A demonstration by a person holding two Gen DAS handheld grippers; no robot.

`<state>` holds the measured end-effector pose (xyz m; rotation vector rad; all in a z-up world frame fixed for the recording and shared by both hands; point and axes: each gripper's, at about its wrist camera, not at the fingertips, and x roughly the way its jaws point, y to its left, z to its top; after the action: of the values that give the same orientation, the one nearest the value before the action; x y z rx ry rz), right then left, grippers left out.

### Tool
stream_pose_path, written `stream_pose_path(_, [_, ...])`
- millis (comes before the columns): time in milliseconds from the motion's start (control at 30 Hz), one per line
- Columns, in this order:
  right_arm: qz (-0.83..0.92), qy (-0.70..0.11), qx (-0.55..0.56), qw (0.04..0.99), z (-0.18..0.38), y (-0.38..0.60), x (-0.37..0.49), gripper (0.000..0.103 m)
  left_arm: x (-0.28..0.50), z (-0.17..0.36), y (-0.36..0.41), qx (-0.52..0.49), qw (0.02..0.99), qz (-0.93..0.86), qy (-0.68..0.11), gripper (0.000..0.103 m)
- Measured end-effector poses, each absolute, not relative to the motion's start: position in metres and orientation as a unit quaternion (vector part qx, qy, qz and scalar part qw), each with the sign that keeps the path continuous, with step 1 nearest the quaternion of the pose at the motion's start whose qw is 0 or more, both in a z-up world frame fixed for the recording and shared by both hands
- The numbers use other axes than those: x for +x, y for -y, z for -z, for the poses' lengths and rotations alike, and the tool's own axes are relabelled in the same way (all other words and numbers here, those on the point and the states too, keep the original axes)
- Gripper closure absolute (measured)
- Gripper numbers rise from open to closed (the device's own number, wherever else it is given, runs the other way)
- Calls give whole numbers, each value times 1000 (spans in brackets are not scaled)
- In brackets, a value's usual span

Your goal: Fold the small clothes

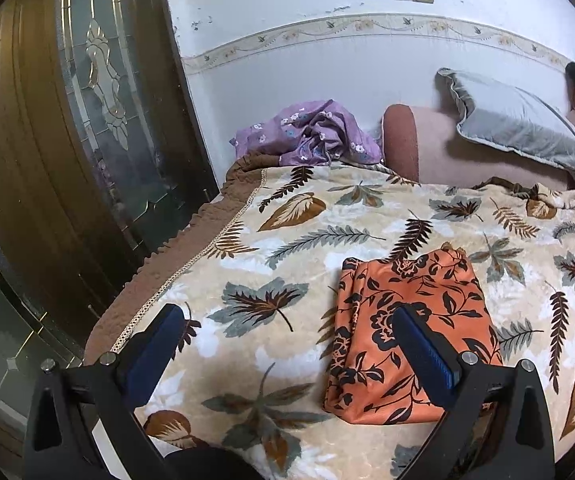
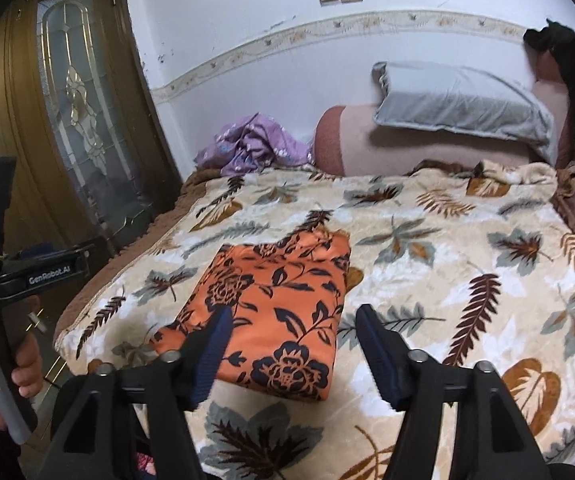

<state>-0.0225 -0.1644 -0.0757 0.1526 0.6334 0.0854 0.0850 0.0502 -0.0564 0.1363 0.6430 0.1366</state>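
Observation:
An orange garment with a black flower print (image 1: 411,332) lies folded into a flat rectangle on the leaf-patterned blanket (image 1: 271,248); it also shows in the right wrist view (image 2: 271,308). My left gripper (image 1: 287,316) is open and empty, held above the blanket to the garment's left, its right finger over the cloth. My right gripper (image 2: 293,316) is open and empty, held above the garment's near right corner. The left gripper's handle (image 2: 27,272) and the hand holding it show at the left of the right wrist view.
A crumpled purple flowered cloth (image 1: 311,136) lies at the bed's far left by the wall. A grey pillow (image 1: 515,120) rests on a pink bolster (image 1: 447,148). A wooden door with a glass panel (image 1: 99,120) stands left of the bed. Dark clothing (image 2: 571,64) hangs at the far right.

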Motion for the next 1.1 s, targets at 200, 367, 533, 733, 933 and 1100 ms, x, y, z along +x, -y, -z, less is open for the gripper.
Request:
stream_pose_path(200, [-31,-312,73,947,69,158,-24,34,73,46,-55,65,949,-66,-303,0])
stream_pose_path(367, [-33,-307,67,949,61,149,-29,34,61,34,-58,61,954,-63,-286,0])
stream_pose_path(533, [-29,-297,72,952,51,145,-35,34,47,21,-62,57,959,-55,-271,0])
stream_pose_path(733, [-32,-285,67,956,40,142,-43,34,35,9,-63,57,964,-43,-258,0])
stream_pose_path(933, [-34,-293,62,953,45,140,-38,34,37,10,-62,57,963,-30,-260,0])
stream_pose_path(1100, [-34,-301,62,951,50,138,-30,34,45,16,-62,58,961,-26,-270,0])
